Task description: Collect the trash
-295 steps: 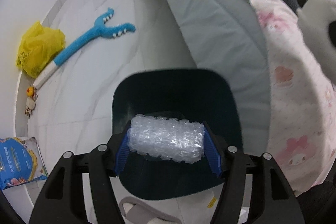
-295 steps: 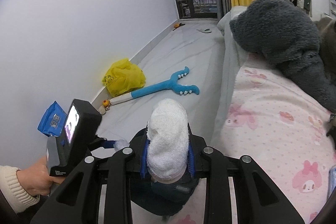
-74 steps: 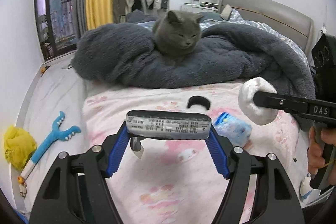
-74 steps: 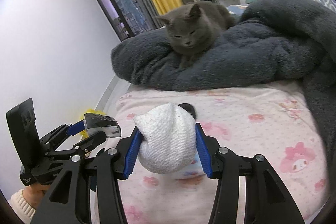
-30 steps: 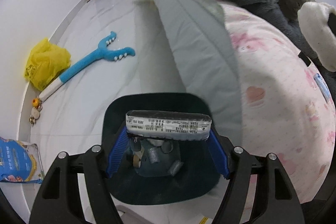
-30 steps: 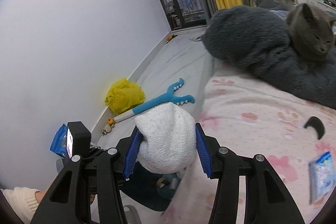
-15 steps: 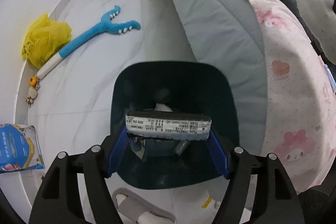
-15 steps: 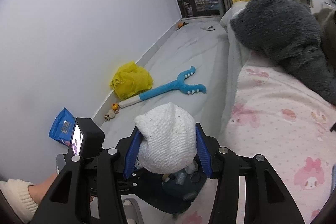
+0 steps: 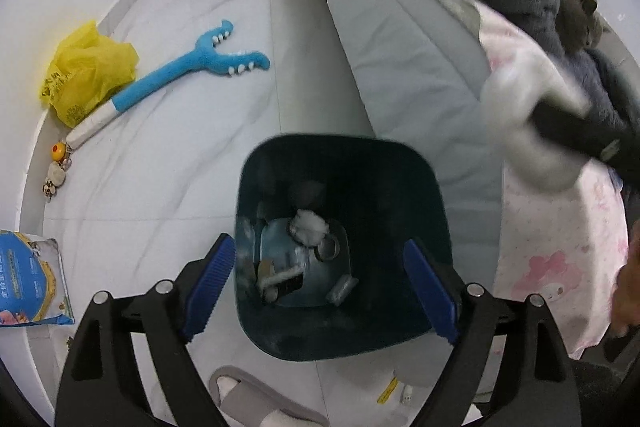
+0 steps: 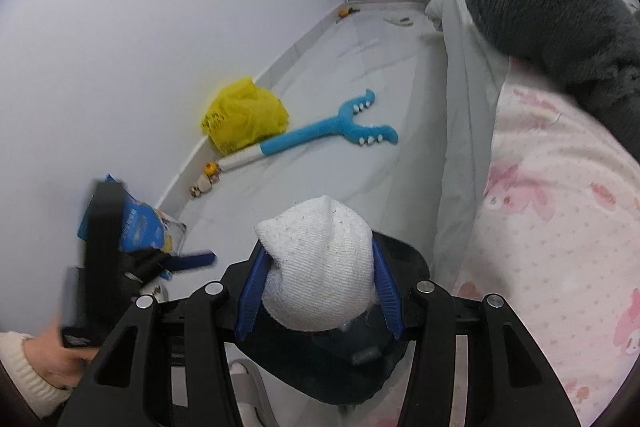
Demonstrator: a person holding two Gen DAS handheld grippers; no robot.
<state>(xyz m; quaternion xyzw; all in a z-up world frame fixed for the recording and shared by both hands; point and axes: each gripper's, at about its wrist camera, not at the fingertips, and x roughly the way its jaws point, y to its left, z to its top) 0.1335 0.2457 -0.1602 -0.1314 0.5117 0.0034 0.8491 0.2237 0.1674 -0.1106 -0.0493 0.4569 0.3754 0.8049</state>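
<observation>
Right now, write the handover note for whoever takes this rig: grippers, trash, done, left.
Left hand-held gripper: jaws opening, nothing between them, poised over the dark teal plastic bin on the floor beside the bed.
Right hand-held gripper: shut on the white knitted cloth bundle, above the bin's rim.
Done: several scraps lie in the bin's bottom, white wad among them.
Left: drop the cloth bundle in. The yellow plastic bag and blue printed packet lie on the floor, possibly trash.

light: I see even, soft indoor brightness
blur: right gripper (image 9: 560, 131) smeared in my left view
edges: fisheye bending, dark corners
</observation>
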